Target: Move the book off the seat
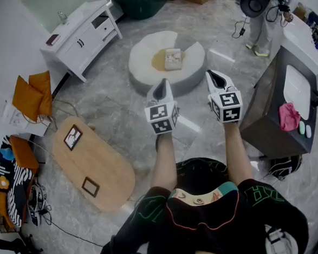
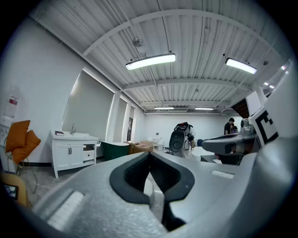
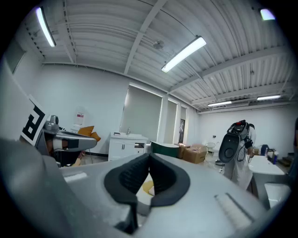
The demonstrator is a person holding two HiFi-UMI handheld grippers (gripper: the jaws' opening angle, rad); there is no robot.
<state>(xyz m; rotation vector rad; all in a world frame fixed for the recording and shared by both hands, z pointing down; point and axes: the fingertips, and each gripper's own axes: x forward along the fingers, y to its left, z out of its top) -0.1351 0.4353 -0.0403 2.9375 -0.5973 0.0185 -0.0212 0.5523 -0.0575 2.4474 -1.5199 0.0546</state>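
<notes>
A small pale book (image 1: pixel 173 58) lies on the yellow middle of a round white seat (image 1: pixel 145 55) on the floor ahead of me. Both grippers are held up in front of the seat, short of it and touching nothing. My left gripper (image 1: pixel 163 84) (image 2: pixel 149 157) is shut and empty, its dark pads (image 2: pixel 132 174) meeting at the tip. My right gripper (image 1: pixel 214 75) (image 3: pixel 149 159) is likewise shut with nothing in it. In the right gripper view a sliver of the yellow seat (image 3: pixel 145 188) shows under the closed pads. The book is hidden in the left gripper view.
A white vanity cabinet (image 1: pixel 84 34) stands at the far left and a green tub (image 1: pixel 138 3) behind it. An oval wooden board (image 1: pixel 94 162) lies on the floor to my left. A dark cabinet (image 1: pixel 274 104) with a pink cloth (image 1: pixel 288 116) stands at the right. A person (image 1: pixel 266 28) stands beyond.
</notes>
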